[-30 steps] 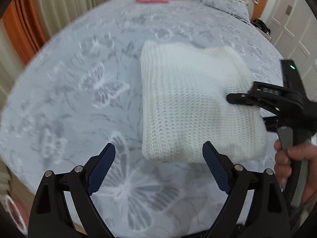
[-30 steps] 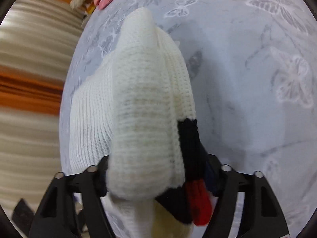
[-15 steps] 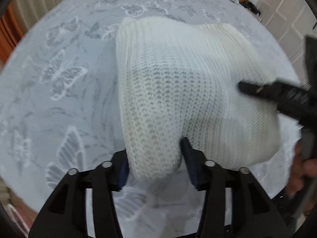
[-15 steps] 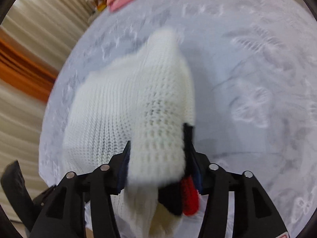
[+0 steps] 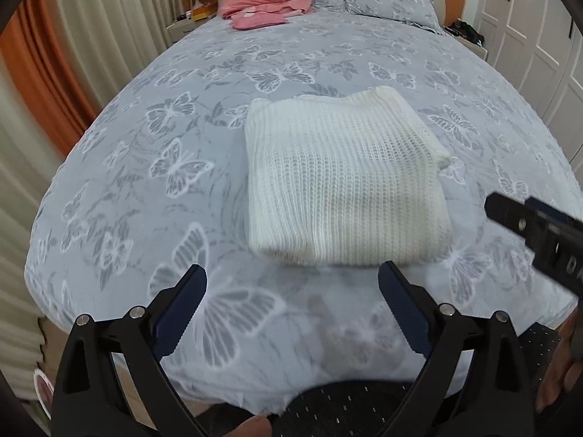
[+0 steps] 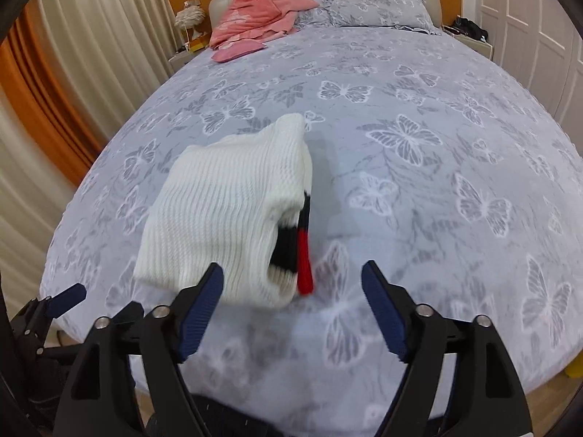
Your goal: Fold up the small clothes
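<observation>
both my left gripper [image 5: 291, 291] and right gripper [image 6: 291, 287] hang wide, holding nothing. just beyond them the white knit sweater [image 5: 342, 185] lies folded on the near bed [image 5: 145, 145]. i'd tuck in its red-black cuff [image 6: 302, 251] gently.

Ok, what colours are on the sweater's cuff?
Black and red bands on the cuff of the white sweater, clearest in the right wrist view.

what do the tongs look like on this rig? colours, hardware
Both tongs, left and right, match: matte black angular plastic arms, navy ribbed pads on the inner faces, silver screw heads at the joints. No cables visible.
</observation>
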Demonstrator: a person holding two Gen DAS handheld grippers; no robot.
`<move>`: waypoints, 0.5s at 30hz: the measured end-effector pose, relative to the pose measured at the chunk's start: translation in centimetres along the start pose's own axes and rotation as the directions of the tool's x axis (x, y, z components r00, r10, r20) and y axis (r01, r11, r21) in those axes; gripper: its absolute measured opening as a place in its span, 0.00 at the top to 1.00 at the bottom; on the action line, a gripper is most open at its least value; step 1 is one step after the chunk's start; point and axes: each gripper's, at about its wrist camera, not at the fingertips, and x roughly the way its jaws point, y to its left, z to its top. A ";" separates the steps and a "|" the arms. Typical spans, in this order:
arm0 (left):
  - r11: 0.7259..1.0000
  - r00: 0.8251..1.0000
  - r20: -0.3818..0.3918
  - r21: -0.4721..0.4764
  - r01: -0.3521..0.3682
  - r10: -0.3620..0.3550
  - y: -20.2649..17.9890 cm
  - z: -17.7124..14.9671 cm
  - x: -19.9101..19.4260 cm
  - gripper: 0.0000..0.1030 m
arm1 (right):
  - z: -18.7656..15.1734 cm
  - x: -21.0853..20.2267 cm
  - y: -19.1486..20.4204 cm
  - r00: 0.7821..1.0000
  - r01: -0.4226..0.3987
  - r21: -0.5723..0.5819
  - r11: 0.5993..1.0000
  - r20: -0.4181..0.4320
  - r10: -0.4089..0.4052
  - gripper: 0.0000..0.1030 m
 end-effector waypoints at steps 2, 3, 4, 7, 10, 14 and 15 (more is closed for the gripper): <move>1.000 1.000 0.007 -0.015 0.001 -0.001 0.3 -0.9 -0.8 0.09 | -1.1 -0.9 0.4 1.000 0.004 -0.004 1.000 0.008 -0.004 0.23; 1.000 1.000 0.007 -0.018 0.006 -0.005 0.3 -1.3 -1.2 0.09 | -1.4 -1.2 0.5 1.000 0.001 -0.009 1.000 0.008 0.000 0.23; 1.000 1.000 0.008 -0.018 0.007 -0.007 0.3 -1.6 -1.5 0.09 | -1.8 -1.5 0.6 1.000 -0.002 -0.014 1.000 0.009 0.002 0.23; 1.000 1.000 0.013 -0.016 0.011 -0.011 0.4 -2.3 -2.1 0.09 | -2.8 -2.2 0.9 1.000 -0.002 -0.025 1.000 0.006 0.002 0.23; 1.000 1.000 0.017 -0.017 0.014 -0.014 0.4 -3.0 -2.9 0.09 | -3.5 -2.9 1.1 1.000 -0.003 -0.023 1.000 0.009 0.003 0.22; 1.000 1.000 0.021 -0.023 0.017 -0.017 0.5 -3.7 -3.6 0.09 | -4.0 -3.5 1.5 1.000 0.006 -0.031 0.999 0.012 -0.006 0.21; 1.000 1.000 0.023 -0.021 0.016 -0.016 0.5 -3.8 -3.8 0.09 | -4.2 -3.6 1.6 1.000 0.007 -0.032 0.999 0.011 -0.007 0.20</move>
